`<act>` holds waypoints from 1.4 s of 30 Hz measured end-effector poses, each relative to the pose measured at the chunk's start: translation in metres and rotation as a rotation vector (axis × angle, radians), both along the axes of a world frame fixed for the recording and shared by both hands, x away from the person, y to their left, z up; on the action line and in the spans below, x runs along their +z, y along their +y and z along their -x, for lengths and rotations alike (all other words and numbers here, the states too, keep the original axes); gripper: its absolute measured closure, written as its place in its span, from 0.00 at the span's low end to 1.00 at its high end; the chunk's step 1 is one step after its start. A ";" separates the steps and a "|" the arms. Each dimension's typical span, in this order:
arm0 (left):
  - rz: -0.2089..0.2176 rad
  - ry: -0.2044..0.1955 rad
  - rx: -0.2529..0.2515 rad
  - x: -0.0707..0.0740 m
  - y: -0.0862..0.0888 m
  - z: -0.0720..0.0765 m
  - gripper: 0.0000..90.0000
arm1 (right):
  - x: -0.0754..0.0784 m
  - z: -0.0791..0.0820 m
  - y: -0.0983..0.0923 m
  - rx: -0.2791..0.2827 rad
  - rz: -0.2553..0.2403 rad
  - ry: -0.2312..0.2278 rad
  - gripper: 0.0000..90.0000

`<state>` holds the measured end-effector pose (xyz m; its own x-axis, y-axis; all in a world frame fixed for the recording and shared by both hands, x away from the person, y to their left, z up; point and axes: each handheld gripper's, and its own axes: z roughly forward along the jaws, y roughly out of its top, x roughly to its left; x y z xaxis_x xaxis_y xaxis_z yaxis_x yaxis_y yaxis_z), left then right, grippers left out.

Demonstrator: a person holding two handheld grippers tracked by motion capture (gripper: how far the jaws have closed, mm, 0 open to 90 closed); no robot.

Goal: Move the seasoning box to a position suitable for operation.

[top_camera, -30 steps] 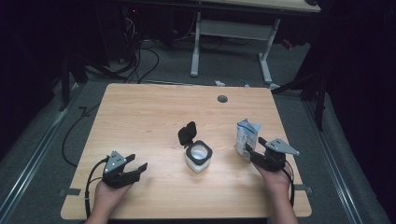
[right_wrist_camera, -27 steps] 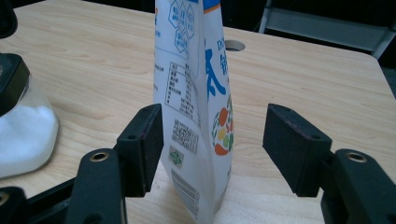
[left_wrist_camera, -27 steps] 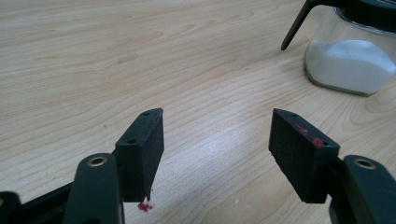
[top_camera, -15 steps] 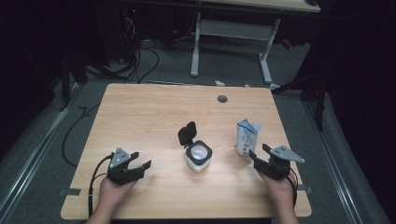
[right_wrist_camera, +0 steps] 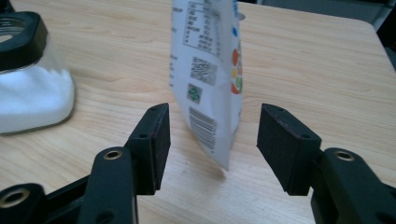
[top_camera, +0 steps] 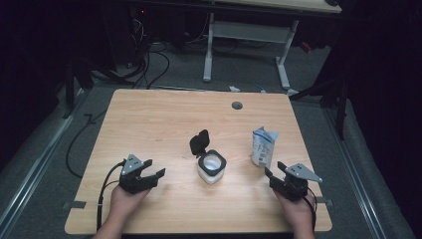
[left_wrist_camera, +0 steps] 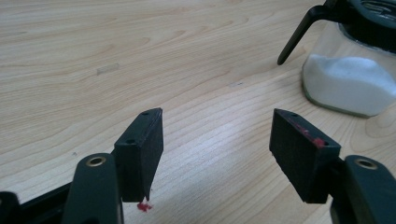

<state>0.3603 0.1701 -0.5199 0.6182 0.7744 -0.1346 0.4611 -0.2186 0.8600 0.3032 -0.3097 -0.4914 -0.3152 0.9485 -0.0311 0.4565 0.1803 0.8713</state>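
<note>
A glass jar (top_camera: 211,168) with white powder in it stands mid-table, its black flip lid (top_camera: 199,142) hinged open; it also shows in the left gripper view (left_wrist_camera: 348,84) and the right gripper view (right_wrist_camera: 28,88). To its right a white and blue printed pouch (top_camera: 263,146) stands upright. My right gripper (top_camera: 274,170) sits just on the near side of the pouch (right_wrist_camera: 208,51). Its jaws (right_wrist_camera: 215,109) have just been closing a little but stay open, the pads clear of the pouch. My left gripper (top_camera: 153,169) rests open and empty (left_wrist_camera: 215,116) left of the jar.
The wooden table (top_camera: 164,124) has a round cable hole (top_camera: 237,105) near its far edge. Cables trail from both grippers over the near edge. Dark floor, cables and a desk frame (top_camera: 249,35) lie beyond the table.
My right gripper has drawn back from the pouch toward the table's near edge, leaving the pouch standing. The left gripper has barely shifted.
</note>
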 end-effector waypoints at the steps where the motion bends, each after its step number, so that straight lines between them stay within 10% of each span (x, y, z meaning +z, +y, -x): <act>1: -0.004 0.000 0.000 0.000 -0.001 0.000 0.39 | 0.000 0.001 0.001 0.005 0.003 -0.002 0.50; 42: -0.033 -0.017 -0.008 -0.002 -0.026 0.014 0.49 | -0.024 -0.017 0.083 0.230 0.076 0.061 0.58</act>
